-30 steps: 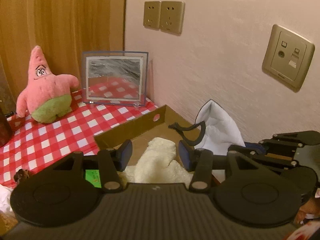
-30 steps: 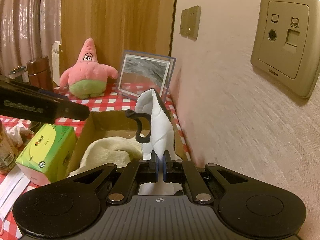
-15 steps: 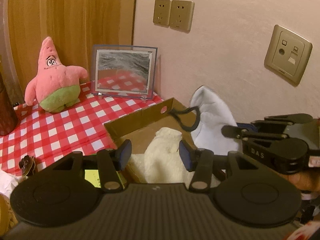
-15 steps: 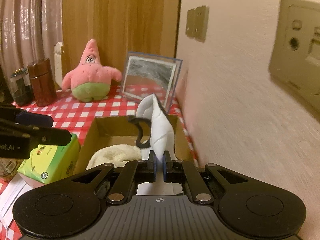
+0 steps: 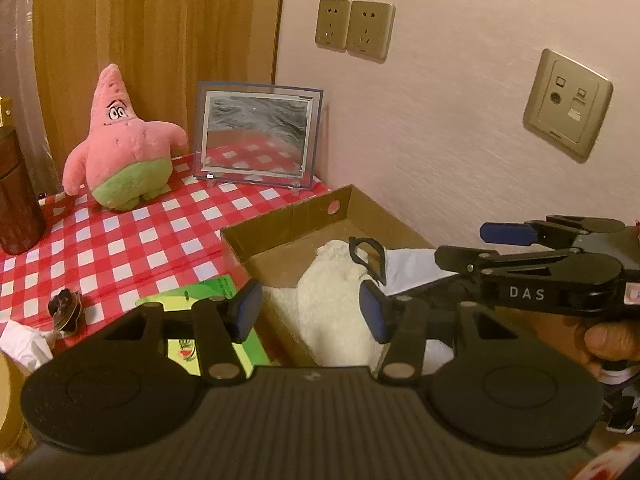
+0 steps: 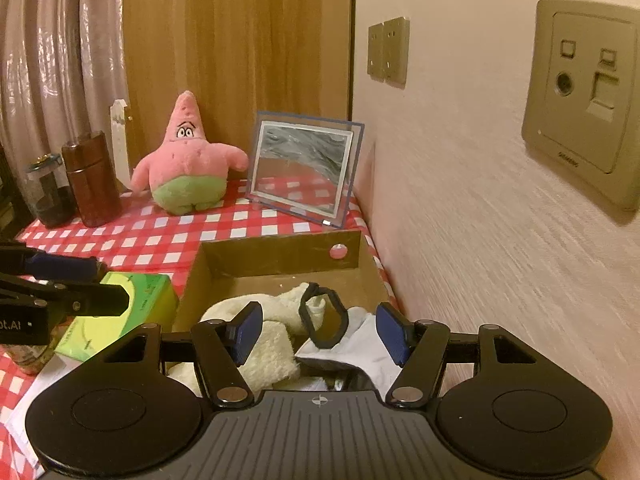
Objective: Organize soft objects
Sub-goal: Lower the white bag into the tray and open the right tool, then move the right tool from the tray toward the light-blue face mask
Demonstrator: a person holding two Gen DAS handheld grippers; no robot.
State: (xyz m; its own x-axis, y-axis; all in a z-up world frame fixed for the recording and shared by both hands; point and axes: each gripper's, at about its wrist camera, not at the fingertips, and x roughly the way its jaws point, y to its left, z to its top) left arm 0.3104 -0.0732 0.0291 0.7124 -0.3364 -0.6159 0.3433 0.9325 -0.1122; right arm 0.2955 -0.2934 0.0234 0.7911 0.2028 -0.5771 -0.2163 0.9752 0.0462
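White cloth pouch (image 6: 360,340) lies in the cardboard box (image 6: 280,258) beside the cream towel (image 6: 260,344), under the opening, empty right tongs (image 6: 320,334); left tongs (image 5: 310,312) apart, opening, empty

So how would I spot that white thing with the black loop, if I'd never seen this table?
Find the open cardboard box against the wall on the red checked tablecloth. Inside, beside a fluffy cream towel, lies the white cloth item. It is smooth rather than fuzzy, and only it carries a black loop.
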